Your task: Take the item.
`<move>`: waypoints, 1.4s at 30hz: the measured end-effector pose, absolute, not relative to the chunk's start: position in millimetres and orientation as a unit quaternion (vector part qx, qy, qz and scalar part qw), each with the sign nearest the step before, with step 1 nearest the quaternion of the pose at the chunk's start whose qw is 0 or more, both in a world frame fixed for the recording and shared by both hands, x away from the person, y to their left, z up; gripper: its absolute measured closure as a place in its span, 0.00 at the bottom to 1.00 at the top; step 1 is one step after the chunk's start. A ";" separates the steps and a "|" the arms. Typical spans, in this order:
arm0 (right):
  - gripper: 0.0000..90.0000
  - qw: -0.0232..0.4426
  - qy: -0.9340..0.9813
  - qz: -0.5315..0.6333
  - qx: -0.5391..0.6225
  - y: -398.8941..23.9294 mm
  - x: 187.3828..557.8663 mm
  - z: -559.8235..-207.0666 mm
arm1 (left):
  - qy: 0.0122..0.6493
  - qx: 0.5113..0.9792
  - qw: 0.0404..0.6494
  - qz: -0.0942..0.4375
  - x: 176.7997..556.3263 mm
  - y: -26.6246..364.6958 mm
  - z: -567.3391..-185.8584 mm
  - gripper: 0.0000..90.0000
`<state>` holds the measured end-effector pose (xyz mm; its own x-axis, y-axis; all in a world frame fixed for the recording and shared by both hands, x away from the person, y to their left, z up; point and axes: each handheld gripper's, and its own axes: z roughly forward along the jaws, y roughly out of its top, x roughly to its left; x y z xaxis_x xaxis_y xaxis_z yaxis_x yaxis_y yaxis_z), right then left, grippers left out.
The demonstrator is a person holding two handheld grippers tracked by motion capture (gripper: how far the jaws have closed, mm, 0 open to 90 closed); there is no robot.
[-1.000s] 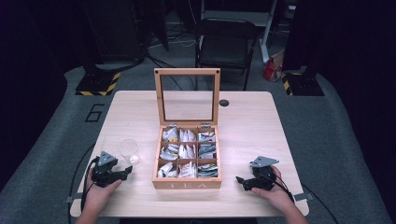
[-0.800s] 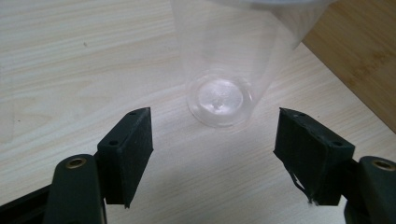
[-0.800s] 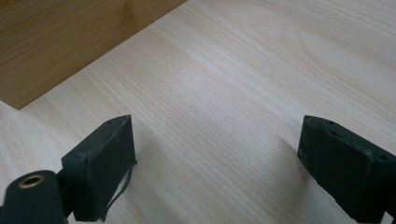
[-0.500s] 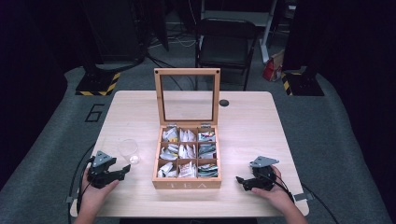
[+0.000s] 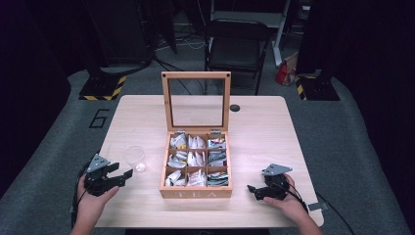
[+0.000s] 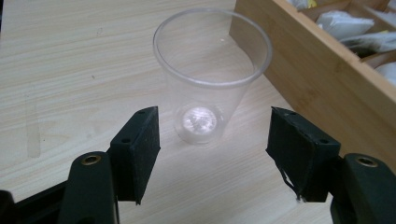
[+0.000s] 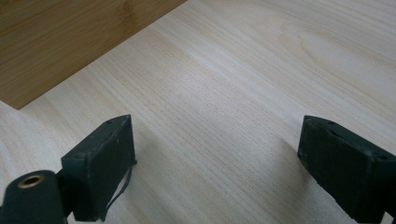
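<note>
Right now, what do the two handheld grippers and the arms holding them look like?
Both are black. The left claw and right claw each carry a grey three-cornered plate on top, and a dark cable trails from each. Their flat rectangular black pads sit on arms with brass-coloured rivets. The forearms are bare; no sleeves visible.

Open tea box [image 5: 196, 169] mid-table; clear cup [image 5: 134, 158] beside left tool [image 5: 123, 176].

Bright table [image 5: 259, 127], dark bg, soft blur, glare spot in cup [image 6: 201, 119] base
</note>
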<state>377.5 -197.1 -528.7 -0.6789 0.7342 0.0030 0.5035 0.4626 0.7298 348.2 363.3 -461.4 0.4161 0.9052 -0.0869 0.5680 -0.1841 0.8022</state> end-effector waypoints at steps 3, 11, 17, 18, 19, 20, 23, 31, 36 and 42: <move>0.11 0.160 0.841 0.364 0.367 -197.2 377.6 -528.6 | 0.498 0.741 0.400 0.207 348.7 364.0 -454.5 0.39; 0.11 0.158 0.841 0.365 0.368 -197.1 377.5 -528.7 | 0.490 0.744 0.407 0.203 351.0 362.0 -441.3 0.42; 0.11 0.160 0.841 0.364 0.367 -197.2 377.6 -528.5 | 0.484 0.748 0.405 0.204 352.6 360.8 -431.5 0.43; 0.11 0.160 0.841 0.364 0.367 -197.2 377.6 -528.5 | 0.482 0.748 0.406 0.206 353.5 360.1 -428.4 0.43; 0.11 0.158 0.840 0.365 0.368 -197.1 377.5 -528.7 | 0.482 0.748 0.406 0.206 353.5 360.1 -428.4 0.43; 0.11 0.160 0.841 0.364 0.367 -197.2 377.6 -528.5 | 0.481 0.750 0.405 0.206 354.5 358.7 -425.4 0.43; 0.11 0.159 0.841 0.365 0.368 -197.1 377.5 -528.6 | 0.477 0.752 0.404 0.208 355.6 357.4 -422.3 0.44; 0.11 0.160 0.841 0.364 0.367 -197.2 377.6 -528.5 | 0.467 0.757 0.407 0.206 359.3 349.0 -411.4 0.47; 0.11 0.160 0.841 0.364 0.367 -197.2 377.6 -528.5 | 0.463 0.758 0.413 0.202 361.8 339.3 -405.8 0.46; 0.11 0.160 0.841 0.364 0.367 -197.2 377.6 -528.5 | 0.448 0.769 0.410 0.199 365.8 328.4 -401.0 0.43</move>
<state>377.6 -197.2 -528.5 -0.6802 0.7330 -0.0016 0.5005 0.4660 0.7296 365.8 328.4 -401.0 0.5197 0.8521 -0.0616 0.5265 -0.2627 0.8086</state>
